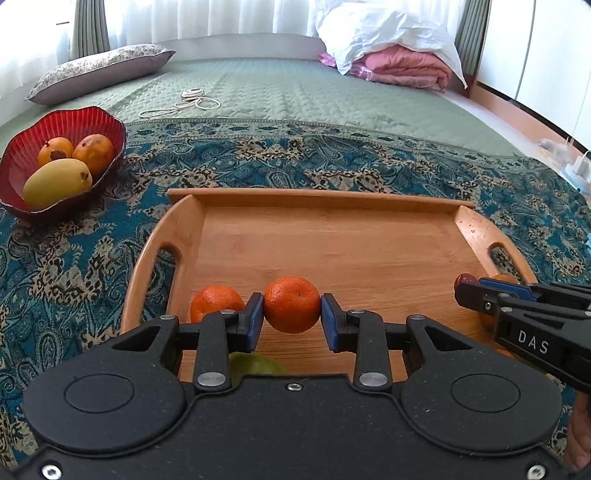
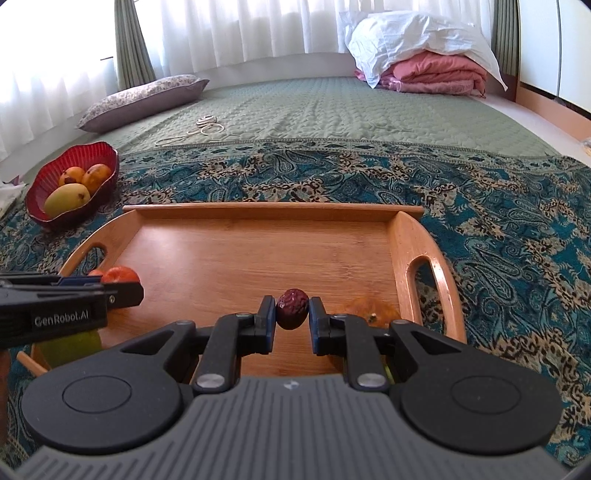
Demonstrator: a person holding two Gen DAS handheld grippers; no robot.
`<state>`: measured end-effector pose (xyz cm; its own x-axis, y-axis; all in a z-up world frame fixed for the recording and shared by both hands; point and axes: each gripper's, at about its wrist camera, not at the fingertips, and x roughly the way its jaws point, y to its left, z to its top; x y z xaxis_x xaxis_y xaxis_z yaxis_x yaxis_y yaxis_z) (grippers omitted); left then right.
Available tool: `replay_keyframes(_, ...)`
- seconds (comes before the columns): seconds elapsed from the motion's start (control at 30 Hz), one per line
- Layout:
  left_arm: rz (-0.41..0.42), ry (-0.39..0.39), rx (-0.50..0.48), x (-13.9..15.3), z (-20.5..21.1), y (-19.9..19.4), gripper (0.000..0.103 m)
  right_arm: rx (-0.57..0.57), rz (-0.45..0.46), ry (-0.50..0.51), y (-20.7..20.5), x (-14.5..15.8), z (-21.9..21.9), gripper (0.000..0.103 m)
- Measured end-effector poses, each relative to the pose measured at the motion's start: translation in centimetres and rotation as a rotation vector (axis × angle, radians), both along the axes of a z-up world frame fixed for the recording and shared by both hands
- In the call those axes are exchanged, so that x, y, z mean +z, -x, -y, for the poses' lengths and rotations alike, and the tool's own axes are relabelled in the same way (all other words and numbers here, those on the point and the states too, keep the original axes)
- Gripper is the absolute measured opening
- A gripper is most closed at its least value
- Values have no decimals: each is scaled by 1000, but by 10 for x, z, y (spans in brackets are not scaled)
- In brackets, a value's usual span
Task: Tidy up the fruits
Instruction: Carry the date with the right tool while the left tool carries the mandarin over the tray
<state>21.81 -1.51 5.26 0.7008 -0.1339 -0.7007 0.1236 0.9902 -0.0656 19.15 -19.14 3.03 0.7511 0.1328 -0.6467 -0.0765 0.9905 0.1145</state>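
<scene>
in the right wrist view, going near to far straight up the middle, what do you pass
right tongs shut on the dark red date → bare floor of the wooden tray → tray's far wall → blue patterned cloth → green quilted bedcover → white curtains

The left gripper (image 1: 291, 312) points forward and downward, its two blue pads pressed on something round. The right gripper (image 2: 292, 314) is beside it, also tilted down, clamped tight.
</scene>
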Motion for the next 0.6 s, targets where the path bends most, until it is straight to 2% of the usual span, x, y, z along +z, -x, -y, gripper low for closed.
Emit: replay_keyframes(0.6,-24,-22,5,-11,4,-10,32,20,-20,17,-7,-12,-7,24)
